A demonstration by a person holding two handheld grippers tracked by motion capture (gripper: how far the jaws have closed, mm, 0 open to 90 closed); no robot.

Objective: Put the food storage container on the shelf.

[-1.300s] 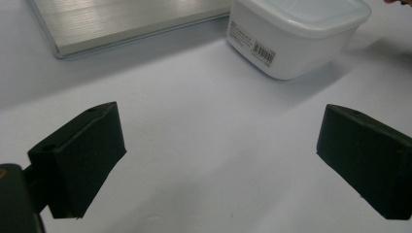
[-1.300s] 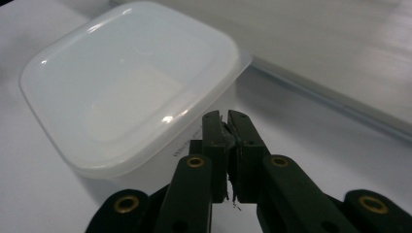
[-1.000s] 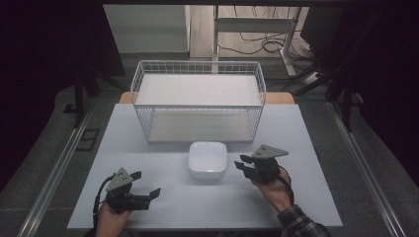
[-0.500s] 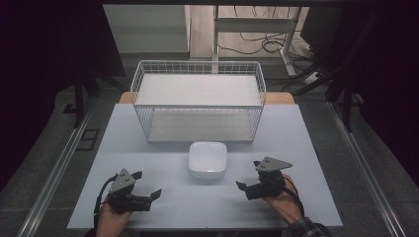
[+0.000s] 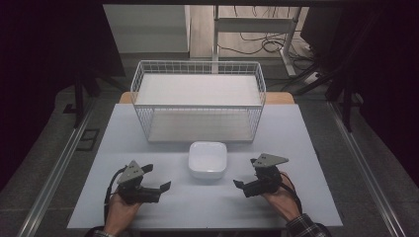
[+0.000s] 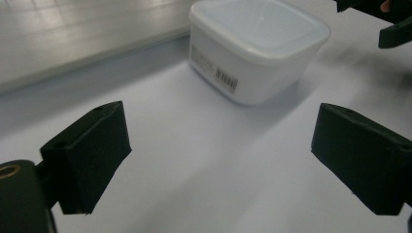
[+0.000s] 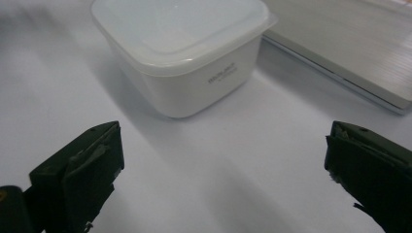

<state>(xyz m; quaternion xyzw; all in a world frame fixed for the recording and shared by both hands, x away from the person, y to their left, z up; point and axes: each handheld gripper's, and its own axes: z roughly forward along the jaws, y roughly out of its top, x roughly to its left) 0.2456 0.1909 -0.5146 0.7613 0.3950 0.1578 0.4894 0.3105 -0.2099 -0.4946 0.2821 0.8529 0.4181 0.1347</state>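
Resting on the table (image 5: 148,207) left of the white box (image 5: 208,159), the left tongs (image 5: 159,179) stand wide with nothing between them. The box sits shut under its lid, just in front of the wire basket (image 5: 198,101). Right of the box, the right tongs (image 5: 245,183) have just been opening and stand wide too, holding nothing. A squeeze from one side alone would likely push the light box across the smooth table, and a grip on the lid's rim might pop it loose. The basket's front wall stands close behind the box, so a lift must clear that rim.
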